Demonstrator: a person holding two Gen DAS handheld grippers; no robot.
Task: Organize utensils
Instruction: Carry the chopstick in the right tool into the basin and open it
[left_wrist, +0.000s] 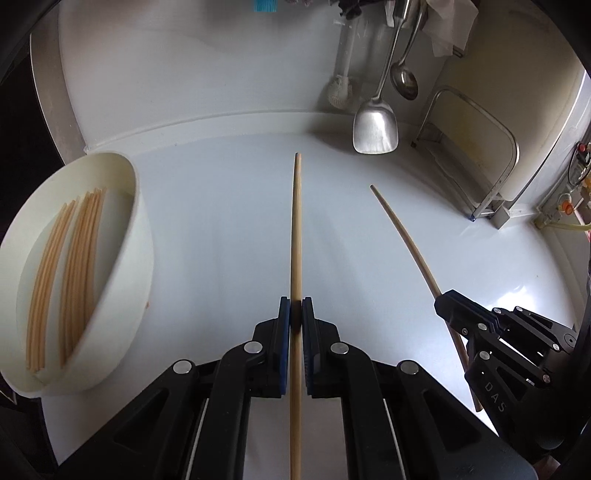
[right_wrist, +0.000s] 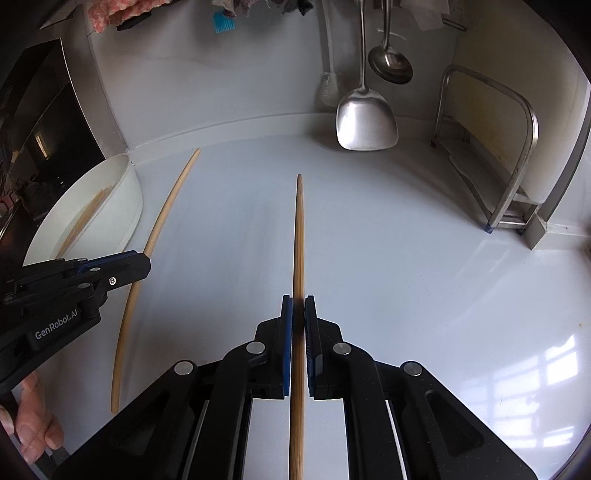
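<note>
Chopsticks of pale wood fill both claws: the left gripper (left_wrist: 296, 314) is clamped on one long chopstick (left_wrist: 296, 236), the right gripper (right_wrist: 298, 314) on another chopstick (right_wrist: 298, 236), both above the white countertop (right_wrist: 406, 258). More lie in the white round bowl (left_wrist: 122, 288) to the left.

Daylight from the right, window glare on countertop (right_wrist: 535, 373); heavy fisheye vignetting, corners black, edges probably soft.
</note>
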